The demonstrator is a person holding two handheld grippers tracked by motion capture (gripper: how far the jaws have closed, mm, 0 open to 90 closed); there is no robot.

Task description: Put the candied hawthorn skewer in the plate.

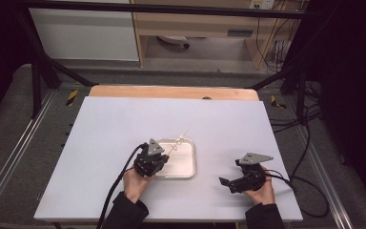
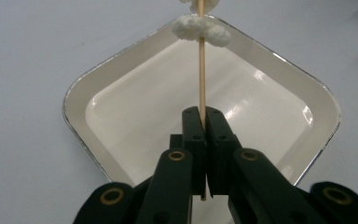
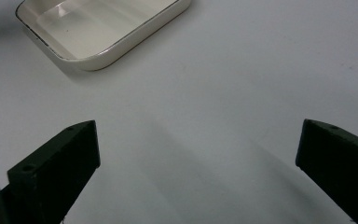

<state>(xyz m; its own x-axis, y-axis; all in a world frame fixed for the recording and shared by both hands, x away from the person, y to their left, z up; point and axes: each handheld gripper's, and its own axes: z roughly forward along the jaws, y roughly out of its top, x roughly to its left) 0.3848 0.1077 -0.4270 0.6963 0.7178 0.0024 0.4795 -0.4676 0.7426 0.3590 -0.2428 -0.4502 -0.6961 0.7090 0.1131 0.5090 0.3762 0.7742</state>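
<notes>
While the white counter (image 1: 105, 143) spreads across most of the high view, a shallow cream tray (image 1: 190, 164) sits on it near the person's edge, between the two hands. At the tray's near left corner, the left hand-held gripper (image 1: 164, 153) is clamped tight on the lower end of a thin wooden skewer (image 2: 202, 79), which slants up and away over the tray. To the tray's right and well apart from it, the right hand-held gripper (image 1: 225, 183) rests low over the bare counter, its jaws spread wide with nothing between them. White, fluffy bits of food (image 2: 200, 29) are threaded on the skewer's far end, above the tray's far corner.
</notes>
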